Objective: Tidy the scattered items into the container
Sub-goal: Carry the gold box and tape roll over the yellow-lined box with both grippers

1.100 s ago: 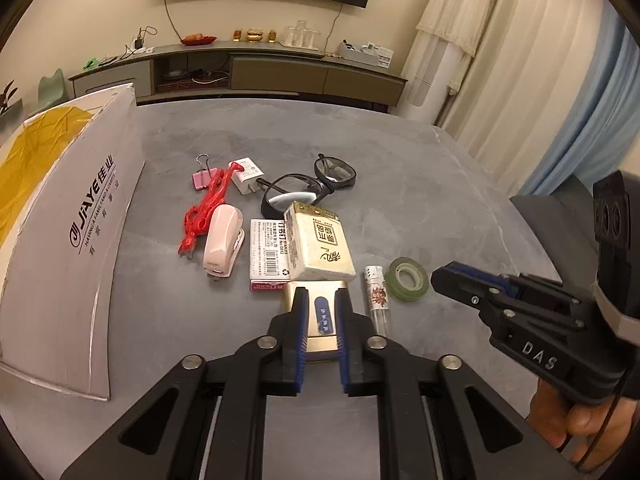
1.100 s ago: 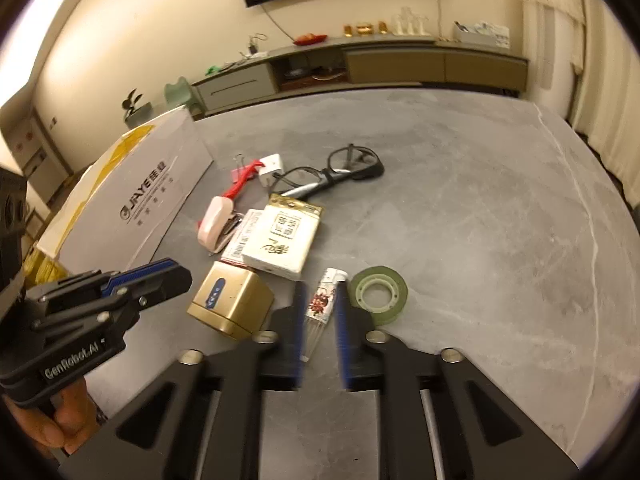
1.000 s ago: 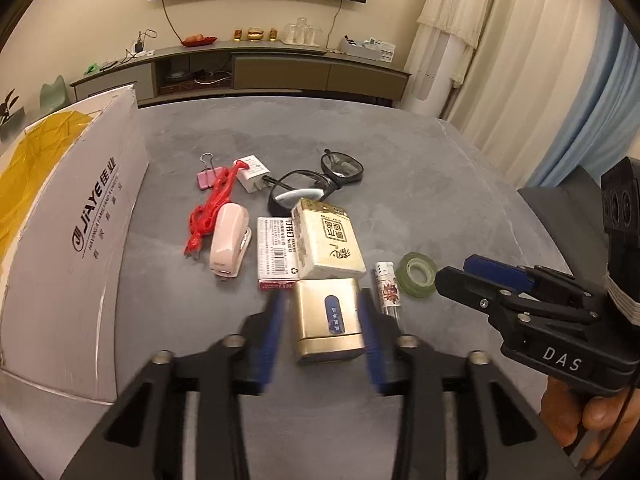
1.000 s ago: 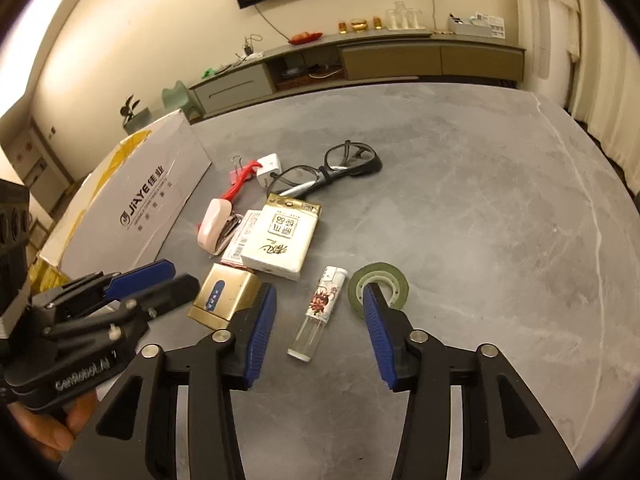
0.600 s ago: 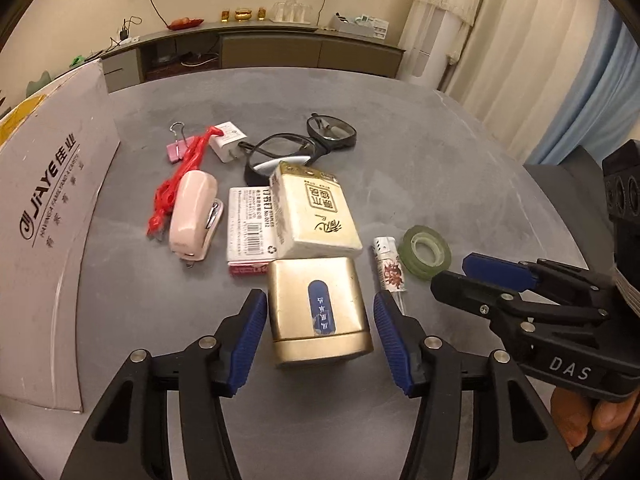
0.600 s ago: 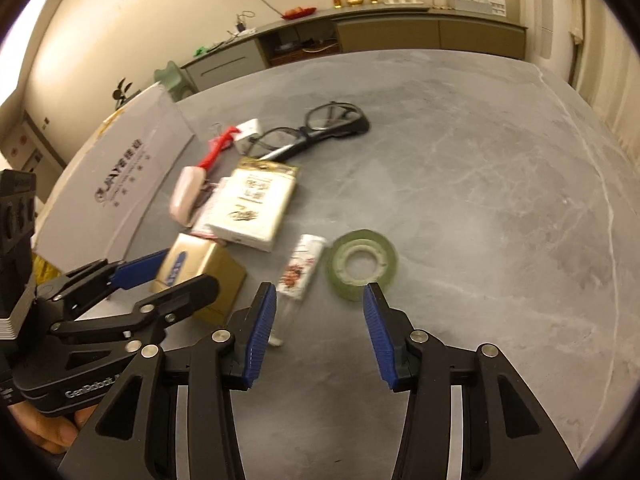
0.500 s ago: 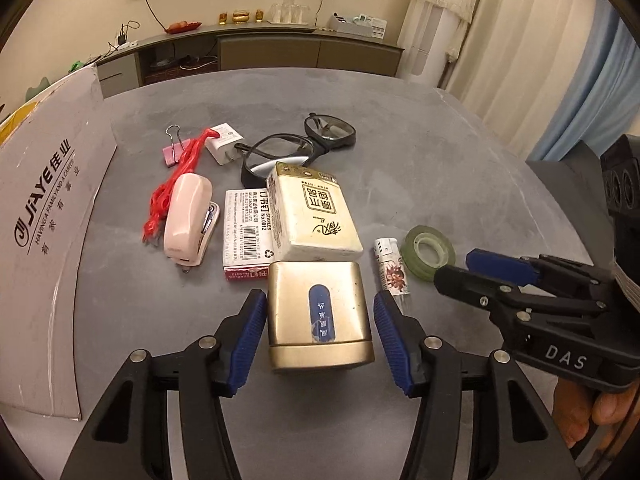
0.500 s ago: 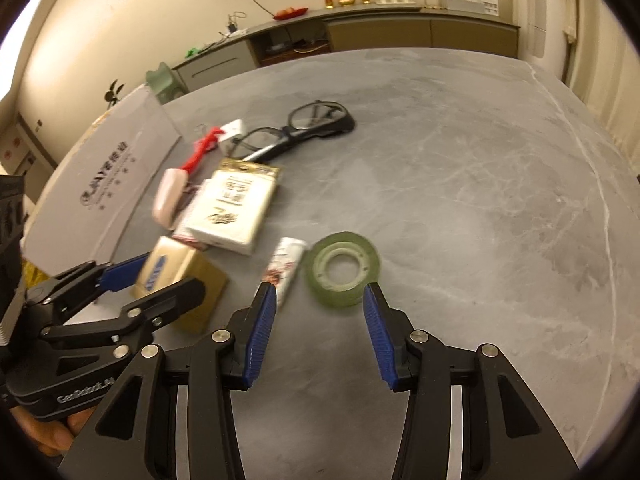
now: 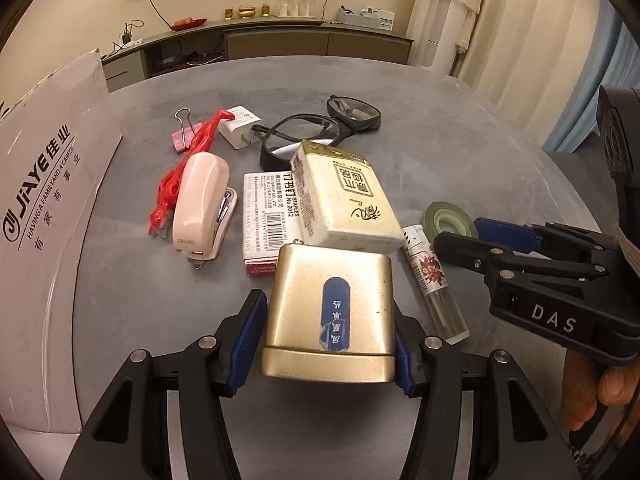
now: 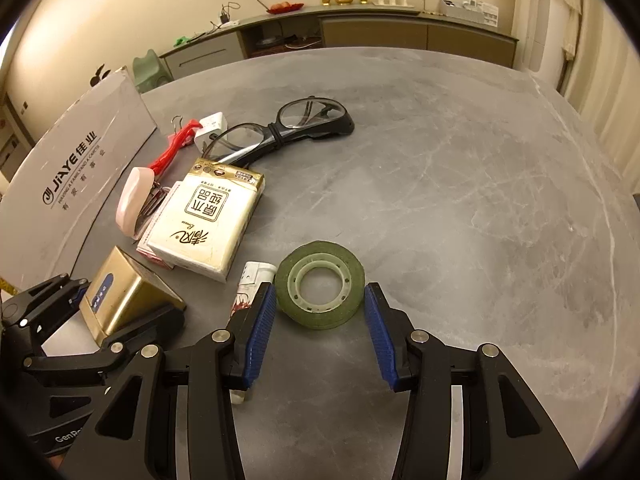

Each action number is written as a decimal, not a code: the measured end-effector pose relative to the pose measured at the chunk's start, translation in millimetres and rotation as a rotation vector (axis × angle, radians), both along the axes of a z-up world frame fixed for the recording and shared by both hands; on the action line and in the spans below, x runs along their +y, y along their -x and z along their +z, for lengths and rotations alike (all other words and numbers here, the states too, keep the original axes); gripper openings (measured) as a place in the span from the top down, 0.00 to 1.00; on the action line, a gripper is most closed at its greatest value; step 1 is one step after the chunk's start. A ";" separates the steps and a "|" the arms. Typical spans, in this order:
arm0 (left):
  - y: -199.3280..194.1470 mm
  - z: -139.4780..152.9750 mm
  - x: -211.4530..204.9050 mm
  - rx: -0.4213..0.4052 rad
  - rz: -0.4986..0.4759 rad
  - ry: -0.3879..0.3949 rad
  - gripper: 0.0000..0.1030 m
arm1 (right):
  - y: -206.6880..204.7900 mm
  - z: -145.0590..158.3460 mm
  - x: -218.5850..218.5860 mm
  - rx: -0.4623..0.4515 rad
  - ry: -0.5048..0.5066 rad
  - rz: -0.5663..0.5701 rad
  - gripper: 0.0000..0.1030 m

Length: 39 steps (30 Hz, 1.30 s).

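- Left wrist view shows the biggest thing, the white cardboard box [image 9: 48,200], which I take to be the container; it stands at the left edge of the grey surface [image 9: 460,152], and nothing can be seen inside it from here.
- The scattered items lie in one group just beside the box: a tissue pack [image 9: 344,196], a staples box [image 9: 268,216] partly under it, a pink stapler [image 9: 200,204], black glasses [image 9: 320,132], a red plastic piece [image 9: 188,160], a white charger [image 9: 240,126] and a pink binder clip [image 9: 180,136].
- The left gripper [image 9: 328,336] is spread wide around the gold tin [image 9: 332,312]; its blue pads stand on both sides of the tin, and I cannot tell whether they touch it yet.
- I judge the step to be the first pick-up, with both hands reaching. Next the left gripper needs to close on the tin sides, lift, and carry it left to the box.
- Right wrist view shows what the left one hides: the right gripper [image 10: 320,320] is open, and the green tape roll [image 10: 320,296] lies flat between its fingers with a gap on each side.
- This view also shows the small spray bottle [image 10: 252,284] partly under the left finger, so closing may catch it.
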<state>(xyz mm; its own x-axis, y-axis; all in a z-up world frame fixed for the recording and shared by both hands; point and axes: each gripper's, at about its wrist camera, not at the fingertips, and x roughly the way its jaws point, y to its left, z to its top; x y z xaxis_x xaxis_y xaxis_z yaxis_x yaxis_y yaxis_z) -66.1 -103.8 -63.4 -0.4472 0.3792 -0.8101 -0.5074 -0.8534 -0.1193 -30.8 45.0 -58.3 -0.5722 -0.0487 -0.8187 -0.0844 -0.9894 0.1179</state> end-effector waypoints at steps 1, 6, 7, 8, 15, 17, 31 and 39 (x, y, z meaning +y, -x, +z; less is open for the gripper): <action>-0.7 -0.1 -1.1 0.004 -0.001 0.003 0.45 | 0.3 -0.4 -0.8 0.002 -0.007 0.000 0.51; -2.9 -0.6 -3.2 0.019 -0.031 0.009 0.51 | 1.8 -1.0 -2.4 0.010 -0.021 -0.004 0.51; -3.1 -0.4 -4.7 0.018 -0.033 0.006 0.51 | 2.3 -0.9 -2.2 0.010 -0.017 -0.003 0.52; -2.7 -0.4 -6.5 0.014 -0.032 -0.002 0.51 | 2.6 -0.9 -1.8 0.009 -0.011 -0.004 0.53; 0.1 7.9 -24.7 0.015 0.000 -0.045 0.51 | 1.2 5.5 3.5 0.018 0.056 -0.020 0.53; 1.0 12.2 -27.9 0.019 0.010 -0.058 0.51 | 0.1 10.3 2.5 0.030 0.072 -0.022 0.53; 2.9 63.9 -58.1 0.091 0.049 -0.165 0.51 | -5.1 49.0 -44.6 0.105 0.115 0.044 0.53; 1.7 96.7 -94.2 0.140 0.087 -0.237 0.51 | -10.8 76.2 -80.2 0.162 0.110 0.079 0.53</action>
<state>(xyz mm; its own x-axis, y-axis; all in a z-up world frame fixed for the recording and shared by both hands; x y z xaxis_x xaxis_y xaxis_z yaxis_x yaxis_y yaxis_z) -67.8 -198.0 33.3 -0.5877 0.5057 -0.6316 -0.4590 -0.8512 -0.2544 -20.0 -35.2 17.9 -0.6866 -0.1827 -0.7037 0.0220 -0.9727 0.2311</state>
